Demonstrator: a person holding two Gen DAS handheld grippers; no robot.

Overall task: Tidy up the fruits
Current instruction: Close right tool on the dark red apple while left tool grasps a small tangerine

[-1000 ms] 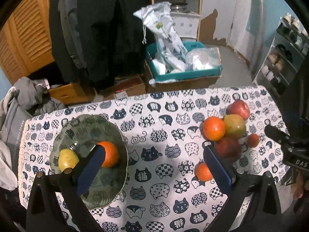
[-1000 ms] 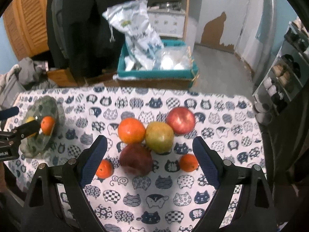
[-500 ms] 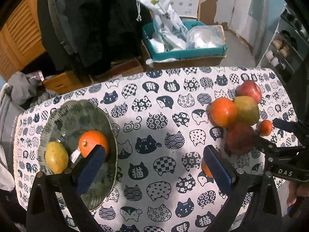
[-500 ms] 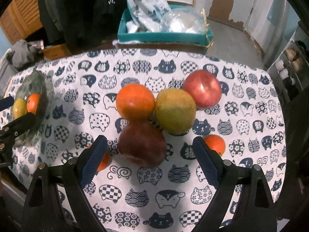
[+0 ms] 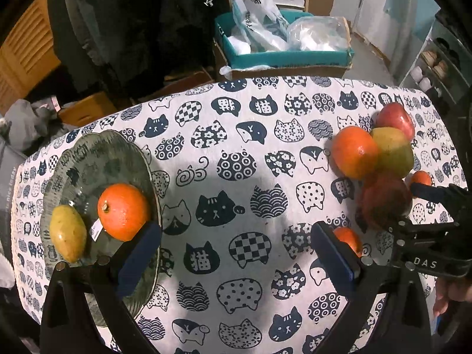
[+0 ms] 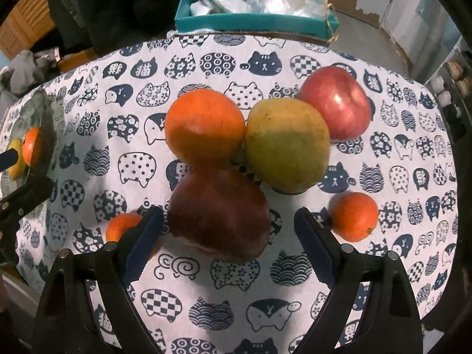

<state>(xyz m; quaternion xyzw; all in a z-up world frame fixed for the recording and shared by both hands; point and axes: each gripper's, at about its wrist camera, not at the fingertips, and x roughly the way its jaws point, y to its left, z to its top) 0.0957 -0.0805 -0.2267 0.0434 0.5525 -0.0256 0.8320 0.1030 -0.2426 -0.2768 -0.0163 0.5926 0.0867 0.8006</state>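
Note:
A dark red apple [image 6: 218,215] lies on the cat-print tablecloth [image 6: 206,295], between my open right gripper's [image 6: 228,236] blue pads; the pads flank it without touching. Behind it sit a large orange [image 6: 205,126], a yellow-green mango [image 6: 287,144] and a red apple [image 6: 336,103]. Small tangerines lie at left [image 6: 122,227] and right [image 6: 354,216]. My left gripper [image 5: 236,253] is open and empty over the cloth. A glass plate [image 5: 97,159] on the left holds an orange [image 5: 124,211] and a yellow fruit [image 5: 67,233].
The right gripper shows in the left wrist view [image 5: 427,227] beside the fruit pile. Beyond the table's far edge stand a teal box with plastic bags [image 5: 283,44], dark hanging clothes [image 5: 132,23] and a shelf of shoes [image 5: 442,65].
My right gripper has moved down and forward, so its open pads now flank the dark red apple. My left gripper has come lower and closer over the cloth beside the plate.

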